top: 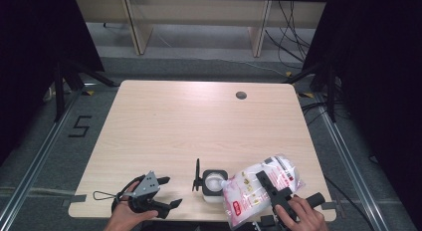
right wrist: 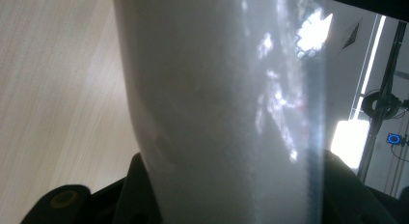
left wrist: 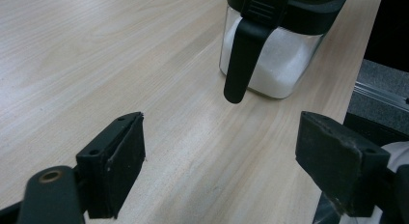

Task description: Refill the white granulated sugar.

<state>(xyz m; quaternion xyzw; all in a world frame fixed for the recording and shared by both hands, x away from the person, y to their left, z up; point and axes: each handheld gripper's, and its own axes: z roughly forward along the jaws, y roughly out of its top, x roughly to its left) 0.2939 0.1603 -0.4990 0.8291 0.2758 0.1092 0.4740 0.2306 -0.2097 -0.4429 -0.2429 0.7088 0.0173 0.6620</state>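
A clear square jar (top: 215, 182) with a black rim stands near the table's front edge, its lid (top: 197, 176) flipped up on the left side. It holds white granules (left wrist: 277, 64), and a black latch (left wrist: 239, 60) hangs down its side. My right gripper (top: 267, 184) is shut on a plastic bag of white powder with red labels (top: 249, 193). The bag is tilted, with one corner at the jar's mouth. Up close, the bag (right wrist: 217, 98) sits between the right gripper's (right wrist: 231, 190) jaws. My left gripper (top: 171, 191) (left wrist: 222, 156) rests open and empty left of the jar, pointing at it.
The wooden table (top: 199, 121) stretches bare toward the back, with a round cable hole (top: 241, 95) at the far right. The jar and both hands sit close to the front edge. A "5" mark (top: 79, 126) is on the floor at the left.
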